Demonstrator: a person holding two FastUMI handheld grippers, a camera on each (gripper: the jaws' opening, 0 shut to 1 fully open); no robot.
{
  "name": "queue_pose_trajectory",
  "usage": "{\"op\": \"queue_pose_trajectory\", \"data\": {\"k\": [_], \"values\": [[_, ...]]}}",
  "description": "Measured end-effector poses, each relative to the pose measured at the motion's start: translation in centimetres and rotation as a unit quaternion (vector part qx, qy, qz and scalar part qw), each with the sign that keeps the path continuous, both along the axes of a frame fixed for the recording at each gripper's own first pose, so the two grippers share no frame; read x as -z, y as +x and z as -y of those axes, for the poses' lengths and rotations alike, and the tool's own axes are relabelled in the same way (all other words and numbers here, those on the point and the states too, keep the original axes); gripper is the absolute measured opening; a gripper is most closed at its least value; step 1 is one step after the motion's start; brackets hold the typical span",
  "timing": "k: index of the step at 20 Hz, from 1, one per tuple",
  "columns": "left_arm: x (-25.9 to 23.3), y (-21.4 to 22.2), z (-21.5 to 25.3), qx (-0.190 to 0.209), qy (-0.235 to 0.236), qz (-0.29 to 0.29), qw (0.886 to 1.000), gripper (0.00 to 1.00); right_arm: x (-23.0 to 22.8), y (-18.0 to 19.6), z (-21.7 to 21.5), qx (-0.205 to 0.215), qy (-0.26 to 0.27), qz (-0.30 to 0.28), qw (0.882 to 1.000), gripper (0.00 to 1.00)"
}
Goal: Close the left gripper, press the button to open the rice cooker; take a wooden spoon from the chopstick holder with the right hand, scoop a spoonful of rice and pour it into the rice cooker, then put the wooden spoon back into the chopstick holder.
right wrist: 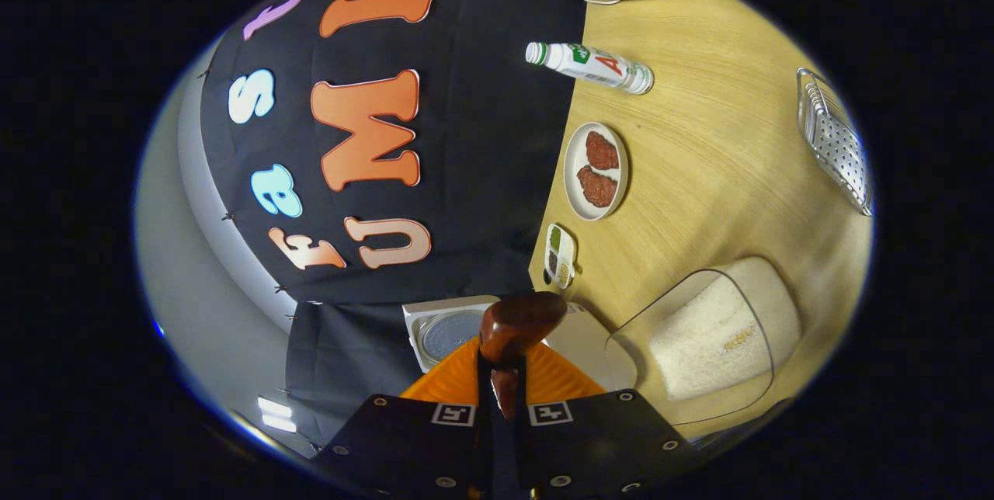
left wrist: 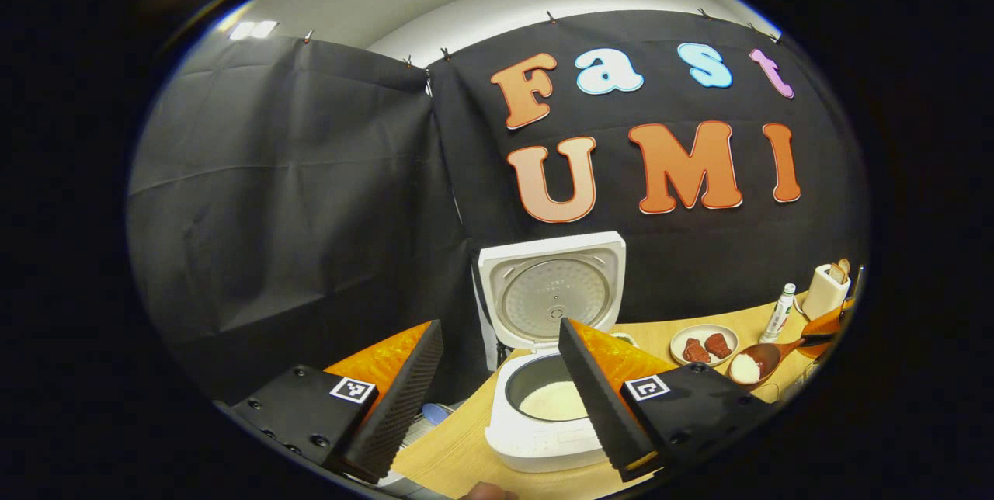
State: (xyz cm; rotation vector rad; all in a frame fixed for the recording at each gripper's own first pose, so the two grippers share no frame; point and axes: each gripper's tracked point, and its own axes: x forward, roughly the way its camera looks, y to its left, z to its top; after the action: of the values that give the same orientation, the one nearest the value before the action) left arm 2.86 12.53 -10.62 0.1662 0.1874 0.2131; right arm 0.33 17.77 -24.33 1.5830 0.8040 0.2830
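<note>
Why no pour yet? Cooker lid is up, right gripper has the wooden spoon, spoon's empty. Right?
Not empty: the left gripper view shows the wooden spoon loaded with rice. The rice cooker lid is up, and the right gripper is shut on the spoon.

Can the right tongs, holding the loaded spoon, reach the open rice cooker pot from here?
Probably yes: the rice cooker lid stands open, nothing lies between it and the wooden spoon, and the left tongs sit open in front.
</note>
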Motion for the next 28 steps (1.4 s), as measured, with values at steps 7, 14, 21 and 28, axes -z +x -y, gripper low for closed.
{"op": "queue_pose_trajectory", "data": {"k": [7,14,21,28], "values": [[0.1,-1.7,-4.5,-0.039,-0.004,0.002,0.999,0.99,-3.0,3.0,-7.2,-0.028,0.049,0.001,0.998,0.11],[1.1,-3.0,-10.1,-0.080,-0.010,-0.003,0.997,0.99,-3.9,6.2,-14.8,-0.055,0.020,0.002,0.998,0.06],[3.2,-4.3,-14.0,-0.113,-0.021,-0.018,0.993,0.99,-5.6,10.1,-20.6,-0.091,-0.109,0.071,0.987,0.11],[4.3,-4.7,-15.2,-0.123,-0.020,-0.034,0.992,1.00,-4.4,12.2,-23.9,-0.144,-0.260,0.120,0.947,0.11]]}}
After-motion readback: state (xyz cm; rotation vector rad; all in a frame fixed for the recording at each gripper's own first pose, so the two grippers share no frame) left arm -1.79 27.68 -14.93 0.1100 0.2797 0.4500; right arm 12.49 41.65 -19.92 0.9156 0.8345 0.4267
